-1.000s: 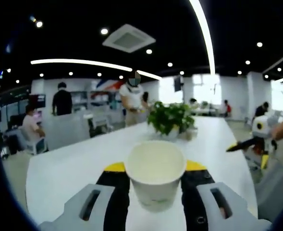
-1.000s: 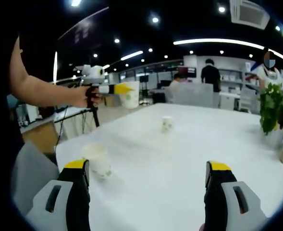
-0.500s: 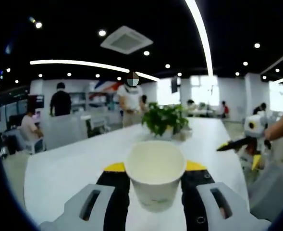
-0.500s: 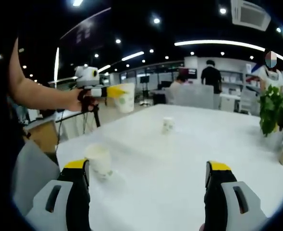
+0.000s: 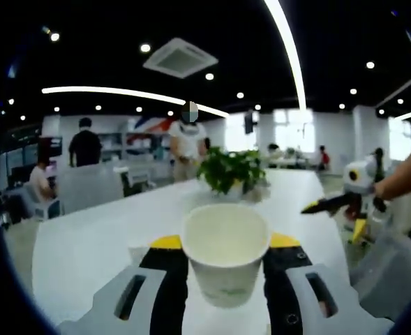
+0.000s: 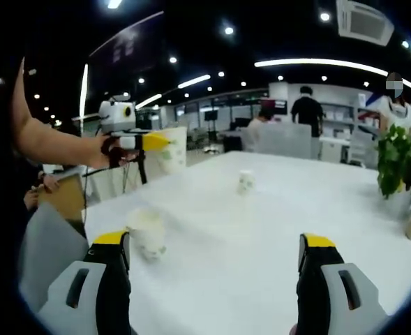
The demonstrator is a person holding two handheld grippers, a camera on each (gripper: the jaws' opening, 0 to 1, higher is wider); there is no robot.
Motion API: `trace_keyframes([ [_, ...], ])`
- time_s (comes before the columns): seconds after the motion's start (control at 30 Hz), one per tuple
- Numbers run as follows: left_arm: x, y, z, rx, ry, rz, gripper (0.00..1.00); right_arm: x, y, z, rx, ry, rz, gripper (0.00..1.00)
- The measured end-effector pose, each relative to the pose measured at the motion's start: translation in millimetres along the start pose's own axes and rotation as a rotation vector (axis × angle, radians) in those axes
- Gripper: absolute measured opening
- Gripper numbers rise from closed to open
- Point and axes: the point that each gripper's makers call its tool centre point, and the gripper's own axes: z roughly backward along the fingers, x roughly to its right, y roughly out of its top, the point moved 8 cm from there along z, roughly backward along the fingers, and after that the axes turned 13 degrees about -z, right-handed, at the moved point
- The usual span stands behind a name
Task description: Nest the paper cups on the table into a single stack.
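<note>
My left gripper [image 5: 225,246] is shut on a white paper cup [image 5: 225,259], held upright with its mouth open, above the white table [image 5: 86,244]. In the right gripper view that same left gripper [image 6: 149,142] holds the cup [image 6: 170,149] in the air at the far left, above the table's edge. A second paper cup [image 6: 148,234] stands on the table just inside my right gripper's left jaw. A third, small cup [image 6: 245,181] stands farther off near the table's middle. My right gripper [image 6: 213,241] is open with nothing between its jaws, and it also enters the left gripper view from the right [image 5: 331,204].
A potted green plant [image 6: 399,162] stands at the table's far right, also seen as the plant [image 5: 229,171] beyond the held cup. People stand and sit in the office behind. The person's forearm [image 6: 51,143] reaches in from the left.
In the right gripper view the left gripper with its cup has moved left and slightly down. The left gripper view has swung, so the plant and the right gripper sit farther left.
</note>
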Motion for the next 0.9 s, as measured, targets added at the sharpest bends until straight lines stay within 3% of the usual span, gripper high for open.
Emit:
trace_keyframes([
  [0.33,25.2,6.2,11.5,-0.019,-0.026,-0.038,0.41,-3.0,2.1,0.8,0.006,0.017,0.009,0.99],
  [0.57,47.0,24.4,19.1,0.006,-0.075,-0.035,0.41,-6.5,2.2,4.5,0.019,0.019,0.008,0.99],
  [0.9,73.9,26.5,35.3,-0.024,-0.065,-0.061,0.40,-10.3,0.4,7.8,0.035,0.018,0.002,0.99],
])
